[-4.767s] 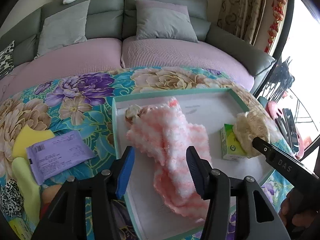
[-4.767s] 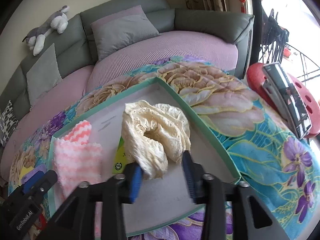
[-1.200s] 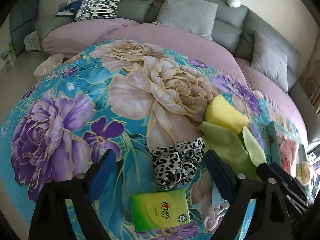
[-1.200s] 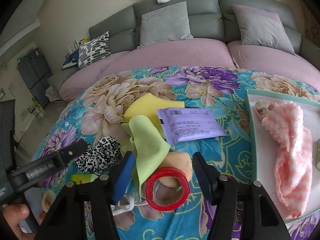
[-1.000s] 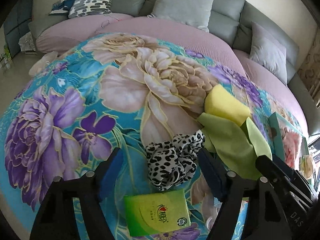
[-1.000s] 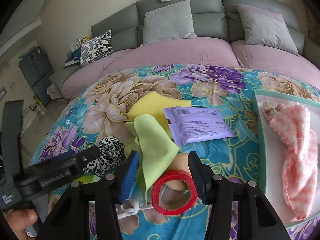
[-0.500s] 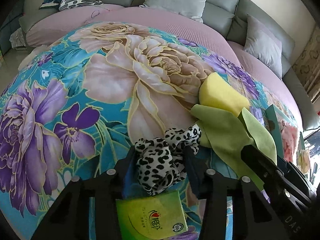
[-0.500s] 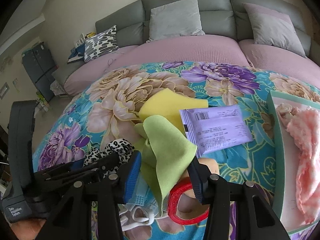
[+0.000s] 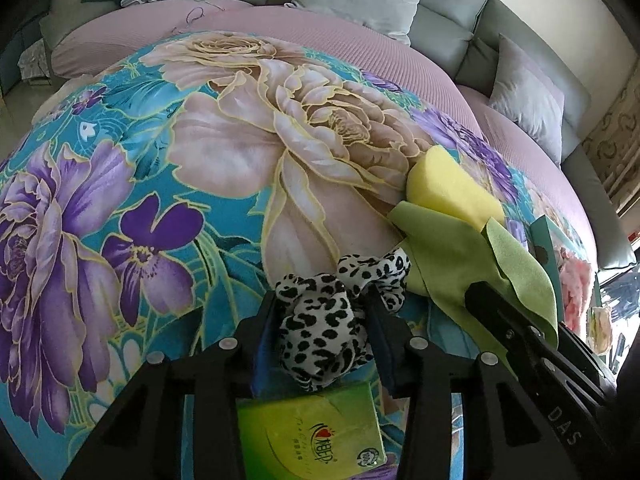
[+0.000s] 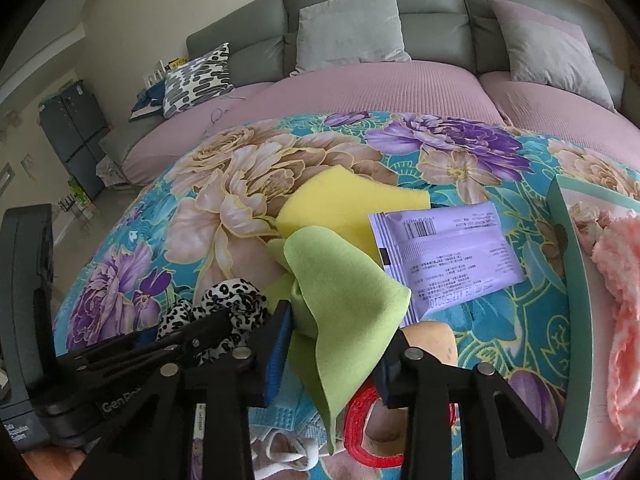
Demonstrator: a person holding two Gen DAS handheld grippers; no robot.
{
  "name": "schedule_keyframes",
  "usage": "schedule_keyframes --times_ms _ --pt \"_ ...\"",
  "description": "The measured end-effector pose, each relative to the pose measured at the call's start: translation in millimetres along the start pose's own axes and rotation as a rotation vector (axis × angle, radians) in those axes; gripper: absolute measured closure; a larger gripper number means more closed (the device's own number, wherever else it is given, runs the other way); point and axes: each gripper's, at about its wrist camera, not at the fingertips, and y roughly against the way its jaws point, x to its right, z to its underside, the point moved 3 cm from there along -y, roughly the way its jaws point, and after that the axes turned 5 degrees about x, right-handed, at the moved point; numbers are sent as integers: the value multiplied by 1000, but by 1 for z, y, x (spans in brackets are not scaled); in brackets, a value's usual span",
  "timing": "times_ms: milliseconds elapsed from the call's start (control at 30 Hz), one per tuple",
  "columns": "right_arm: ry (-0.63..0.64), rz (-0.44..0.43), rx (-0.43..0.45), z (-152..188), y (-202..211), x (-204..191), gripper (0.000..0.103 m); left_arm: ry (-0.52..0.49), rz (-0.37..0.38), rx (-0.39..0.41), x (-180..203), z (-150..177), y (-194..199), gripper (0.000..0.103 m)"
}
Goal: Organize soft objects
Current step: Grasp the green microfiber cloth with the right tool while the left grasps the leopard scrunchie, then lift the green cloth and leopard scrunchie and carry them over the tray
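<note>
Left tongs (image 9: pixel 322 320) pinch leopard-print scrunchie (image 9: pixel 328 320) on floral tabletop (image 9: pixel 224 184), right tongs (image 10: pixel 336 344) gape around green cloth (image 10: pixel 340 300): both items likely light, limp, compressible, best gripped mid-bunch or at a fold.

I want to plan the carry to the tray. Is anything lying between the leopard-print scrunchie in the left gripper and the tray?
Yes. The green cloth, the yellow sponge and the purple packet lie on the table between the leopard-print scrunchie, which the left gripper grips, and the tray. The right gripper is around the cloth.
</note>
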Motion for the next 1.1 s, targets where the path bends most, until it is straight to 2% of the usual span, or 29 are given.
schedule_keyframes --times_ms 267,433,600,667,767,1100 --pt "13 3 22 -1 5 -2 78 -15 -3 -5 2 0 -1 57" --pt "10 -1 27 -2 7 -1 79 -30 -8 -9 4 -1 1 58" --pt "4 -2 29 -3 8 1 79 -21 14 -7 3 -1 3 73" --pt "1 -5 33 -3 9 1 79 -20 20 -4 2 0 5 76" --pt "0 -10 42 -4 11 1 80 -18 31 12 3 -1 10 80" --pt "-4 -29 131 -15 36 0 94 -23 58 130 8 -13 37 81"
